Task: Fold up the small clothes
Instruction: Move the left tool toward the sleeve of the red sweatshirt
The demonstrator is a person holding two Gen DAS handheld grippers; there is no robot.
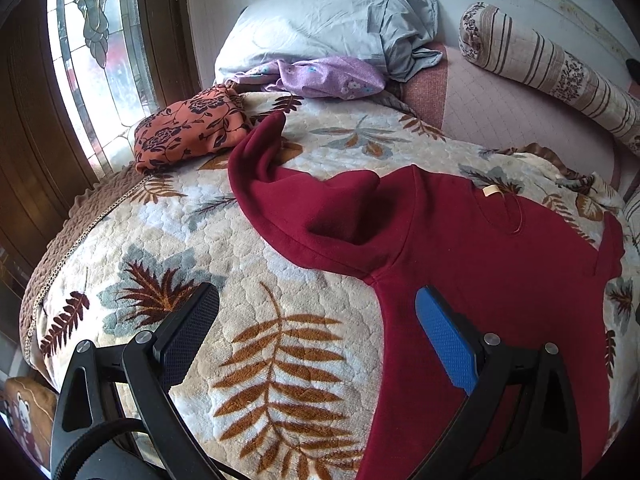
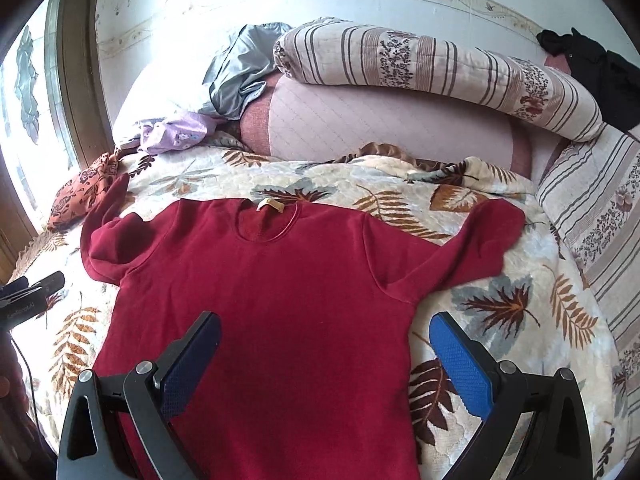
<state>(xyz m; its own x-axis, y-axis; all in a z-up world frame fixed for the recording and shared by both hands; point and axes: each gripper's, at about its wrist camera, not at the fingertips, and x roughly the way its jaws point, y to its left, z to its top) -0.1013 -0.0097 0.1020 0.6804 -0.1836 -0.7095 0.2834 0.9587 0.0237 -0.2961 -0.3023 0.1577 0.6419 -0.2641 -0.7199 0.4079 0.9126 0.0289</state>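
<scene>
A dark red long-sleeved top [image 2: 260, 292] lies spread flat on the leaf-patterned blanket [image 2: 500, 308], collar away from me. Its left sleeve [image 1: 272, 184] bends away toward the window; its right sleeve [image 2: 472, 240] lies out to the right. My left gripper [image 1: 316, 312] is open and empty above the top's left edge, below the armpit. My right gripper [image 2: 324, 340] is open and empty over the top's right body edge. The left gripper also shows at the left edge of the right wrist view [image 2: 32, 292].
An orange flowered cloth [image 1: 188, 132] and a purple cloth [image 1: 328, 76] lie beyond the top near the window [image 1: 92, 40]. A grey pillow [image 1: 320, 24], a striped bolster [image 2: 432, 76] and a black garment [image 2: 600, 72] line the wall. The bed's edge drops off at left.
</scene>
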